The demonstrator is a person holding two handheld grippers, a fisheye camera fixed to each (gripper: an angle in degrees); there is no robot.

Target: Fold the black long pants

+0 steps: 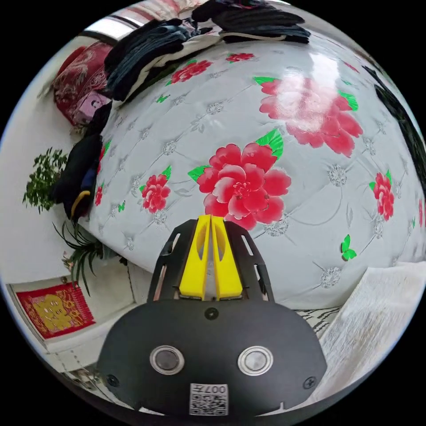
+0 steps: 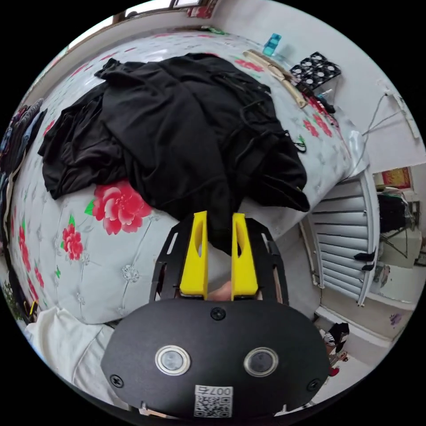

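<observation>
Left gripper [image 1: 211, 218]: jaws pressed together, empty, over the floral bed cover [image 1: 301, 186]. Right gripper [image 2: 219, 216]: jaws parted, black long pants [image 2: 195, 133] hem between them; contact unclear. One crumpled pants heap on the cover.

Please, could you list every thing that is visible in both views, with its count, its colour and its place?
black pants: one heap, black, crumpled on the bed, one edge hanging between the right tool's jaws
bed cover: one, white with red flowers, under the clothes
folded clothes: two stacks, dark, at the bed's far edge in the left gripper view
dark garments: a small bundle, black, at the bed's side edge
plants: two, green, beside the bed
radiator: one, white, on the wall past the bed's corner
left tool: one, yellow jaws closed together, holding nothing, above the bed cover
right tool: one, yellow jaws apart, at the pants' edge
</observation>
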